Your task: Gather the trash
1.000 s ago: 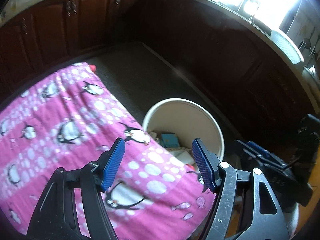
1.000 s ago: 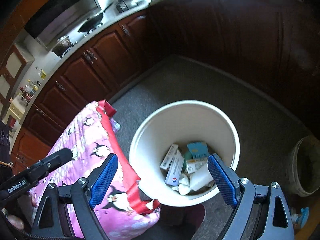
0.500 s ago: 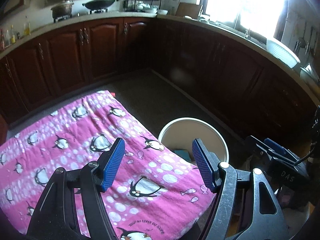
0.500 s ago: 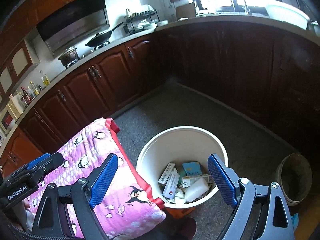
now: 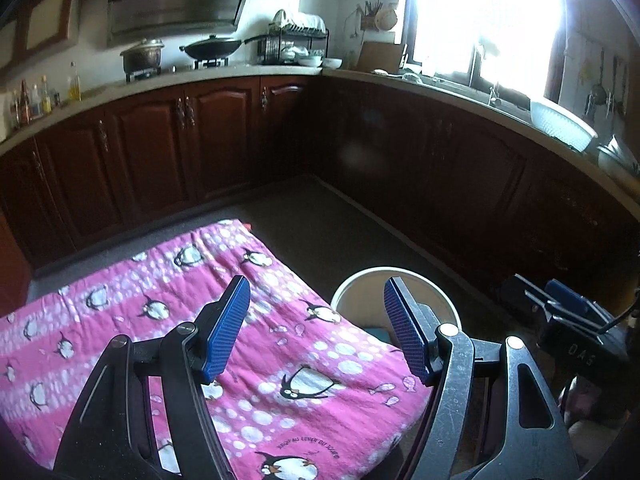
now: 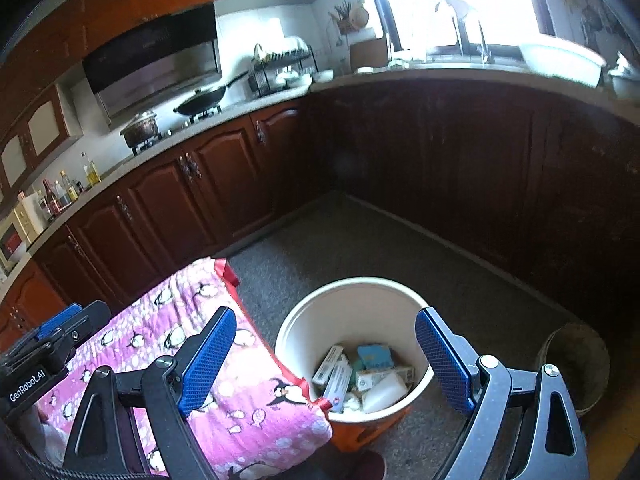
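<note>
My left gripper and right gripper both hang with jaws apart and nothing between them. Against a second ago, both views have tipped up from the bucket to take in the cabinets and counter. I judge I'm pulling away, the trash already lying in the bucket on the floor. The pink penguin cloth beside it looks bare. A second, darker pail stands to the right.
</note>
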{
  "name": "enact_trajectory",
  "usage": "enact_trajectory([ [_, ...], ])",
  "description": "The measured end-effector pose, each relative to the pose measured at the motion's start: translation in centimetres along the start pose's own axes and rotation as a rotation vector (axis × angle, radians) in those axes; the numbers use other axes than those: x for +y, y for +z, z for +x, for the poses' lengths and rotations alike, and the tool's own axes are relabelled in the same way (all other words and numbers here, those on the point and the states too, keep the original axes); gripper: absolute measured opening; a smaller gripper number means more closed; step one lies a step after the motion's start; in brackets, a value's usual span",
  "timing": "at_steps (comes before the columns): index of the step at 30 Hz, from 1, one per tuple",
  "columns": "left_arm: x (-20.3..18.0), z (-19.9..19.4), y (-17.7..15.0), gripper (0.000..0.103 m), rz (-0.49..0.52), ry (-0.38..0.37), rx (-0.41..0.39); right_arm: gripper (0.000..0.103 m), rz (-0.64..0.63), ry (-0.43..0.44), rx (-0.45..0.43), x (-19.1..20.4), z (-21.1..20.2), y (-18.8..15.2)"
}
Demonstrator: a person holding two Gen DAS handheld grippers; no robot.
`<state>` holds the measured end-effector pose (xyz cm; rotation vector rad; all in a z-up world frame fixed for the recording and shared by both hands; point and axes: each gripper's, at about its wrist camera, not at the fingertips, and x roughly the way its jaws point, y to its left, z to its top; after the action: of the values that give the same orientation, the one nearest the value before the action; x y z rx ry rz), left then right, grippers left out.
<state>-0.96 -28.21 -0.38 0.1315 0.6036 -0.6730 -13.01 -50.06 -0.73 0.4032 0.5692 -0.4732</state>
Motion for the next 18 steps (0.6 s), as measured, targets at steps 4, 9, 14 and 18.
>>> enact_trajectory([
  [4, 0.1, -0.5, 0.1, 0.069, -0.011, -0.015, -0.015, 0.089, -0.014, -0.016, -0.061, 0.5, -0.9, 0.1],
  [9, -0.2, -1.0, 0.2, 0.069, -0.006, -0.018, -0.026, 0.089, -0.043, -0.026, -0.122, 1.2, -2.1, 0.3],
  [14, -0.4, -1.4, 0.3, 0.069, -0.004, -0.018, -0.043, 0.093, -0.063, -0.021, -0.162, 2.0, -3.0, 0.6],
  [18, -0.6, -1.6, 0.4, 0.069, 0.001, -0.019, -0.047, 0.096, -0.064, -0.016, -0.178, 2.3, -3.6, 0.8],
])
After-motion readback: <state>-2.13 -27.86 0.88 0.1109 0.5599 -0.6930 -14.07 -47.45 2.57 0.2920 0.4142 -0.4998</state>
